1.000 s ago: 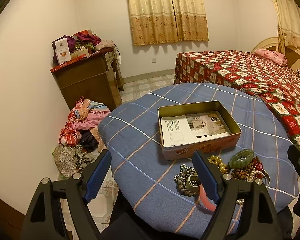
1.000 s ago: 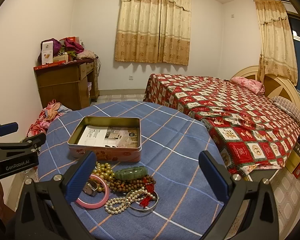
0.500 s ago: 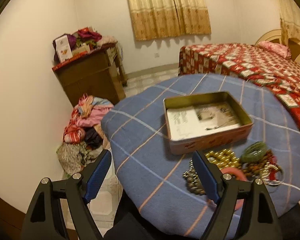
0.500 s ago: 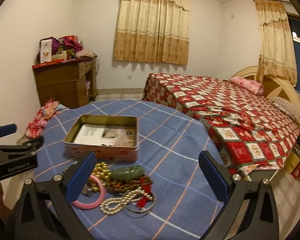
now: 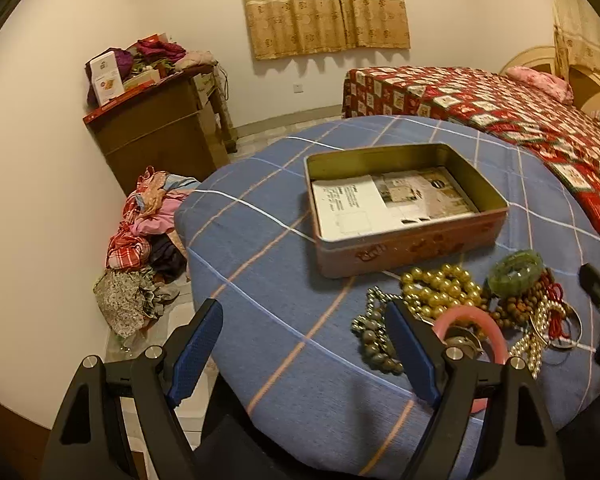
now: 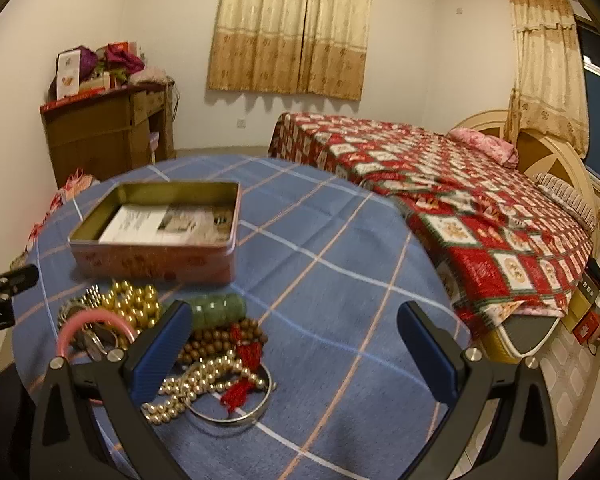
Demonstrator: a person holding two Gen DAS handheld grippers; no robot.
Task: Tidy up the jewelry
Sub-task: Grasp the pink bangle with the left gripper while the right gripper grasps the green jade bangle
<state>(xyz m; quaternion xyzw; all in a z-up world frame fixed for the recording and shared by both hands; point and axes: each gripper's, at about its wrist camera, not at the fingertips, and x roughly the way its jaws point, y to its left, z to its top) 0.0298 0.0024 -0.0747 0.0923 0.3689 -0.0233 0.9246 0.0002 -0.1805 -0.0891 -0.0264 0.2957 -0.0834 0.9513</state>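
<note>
Blue-padded fingers [image 5: 198, 354] of your left gripper [image 5: 304, 348] spread wide and hold nothing, hovering over the near edge of the surface [image 5: 260, 272]. Your right gripper [image 6: 296, 344] is equally wide and empty, its left finger above the jewelry heap [image 6: 172, 336]: pink bangle [image 6: 88, 320], gold beads [image 6: 134, 304], green bangle [image 6: 220, 308], pearls [image 6: 196, 380]. Just behind sits the open tin [image 5: 404, 208], lined with printed paper [image 5: 352, 204] too small to read.

Tin [image 6: 156, 256] blocks behind jewelry heap [image 6: 188, 336]; cloth [image 6: 340, 280] rightward bare.
</note>
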